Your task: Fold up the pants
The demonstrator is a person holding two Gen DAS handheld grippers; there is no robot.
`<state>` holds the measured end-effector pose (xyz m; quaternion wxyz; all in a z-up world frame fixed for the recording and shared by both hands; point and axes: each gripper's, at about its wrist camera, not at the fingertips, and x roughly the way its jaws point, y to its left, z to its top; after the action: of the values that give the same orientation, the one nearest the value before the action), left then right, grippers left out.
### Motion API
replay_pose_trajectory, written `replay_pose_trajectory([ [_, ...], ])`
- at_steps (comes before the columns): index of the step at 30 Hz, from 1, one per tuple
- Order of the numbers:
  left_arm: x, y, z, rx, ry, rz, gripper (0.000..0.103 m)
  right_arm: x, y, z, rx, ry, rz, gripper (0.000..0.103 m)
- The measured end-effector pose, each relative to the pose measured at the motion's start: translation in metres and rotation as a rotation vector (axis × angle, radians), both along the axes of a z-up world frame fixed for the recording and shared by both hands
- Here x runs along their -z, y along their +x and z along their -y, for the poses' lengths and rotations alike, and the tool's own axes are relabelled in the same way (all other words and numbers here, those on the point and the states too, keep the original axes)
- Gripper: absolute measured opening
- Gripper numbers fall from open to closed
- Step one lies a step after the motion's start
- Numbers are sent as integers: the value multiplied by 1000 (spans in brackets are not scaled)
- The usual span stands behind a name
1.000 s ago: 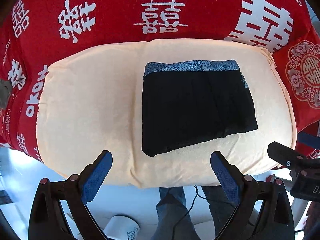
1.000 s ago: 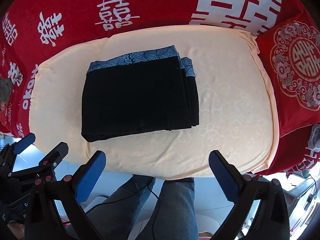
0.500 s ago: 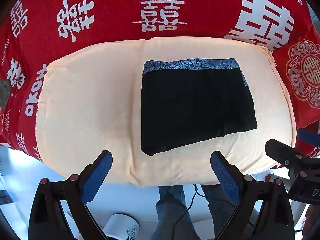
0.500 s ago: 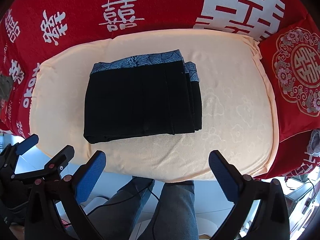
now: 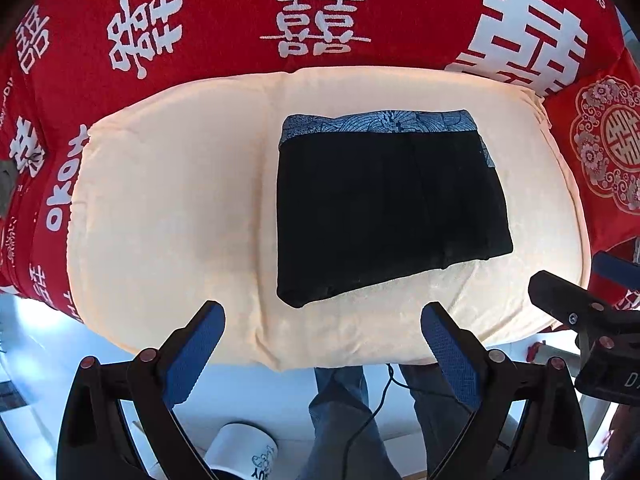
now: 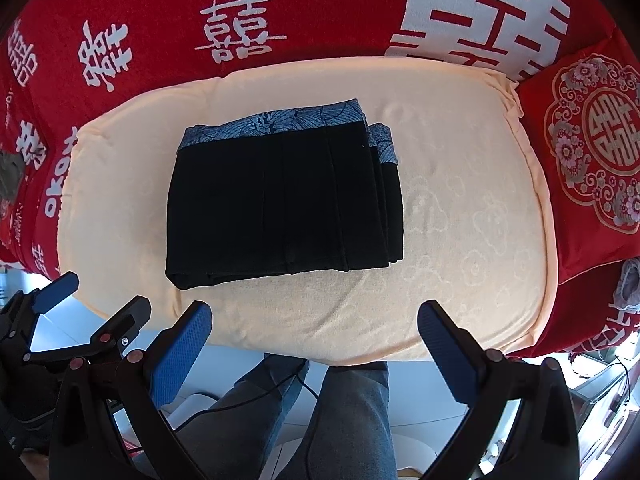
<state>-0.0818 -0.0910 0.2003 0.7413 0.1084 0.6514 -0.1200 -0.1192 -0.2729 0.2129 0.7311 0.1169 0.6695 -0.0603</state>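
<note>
Only the right wrist view shows the pants' [image 6: 280, 200] stacked side layers.

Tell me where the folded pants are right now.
The folded black pants lie flat on the cream cushion, right of centre in the left wrist view, ahead of both open grippers, waistband toward the red wedding cloth.

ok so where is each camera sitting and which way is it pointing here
Left wrist: on the left hand-held gripper, looking down at the folded black pants on the cream cushion; the person's legs show below.
Right wrist: on the right hand-held gripper, same downward aim, pants further left.
Shared: pants, cushion, red cover, each other's gripper.
</note>
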Motion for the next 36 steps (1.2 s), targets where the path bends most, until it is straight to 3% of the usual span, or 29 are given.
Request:
replay_pose_trajectory([
  [36,-7,0,2,23,0,24,99,-8,3,-3,1,-26,15,103],
])
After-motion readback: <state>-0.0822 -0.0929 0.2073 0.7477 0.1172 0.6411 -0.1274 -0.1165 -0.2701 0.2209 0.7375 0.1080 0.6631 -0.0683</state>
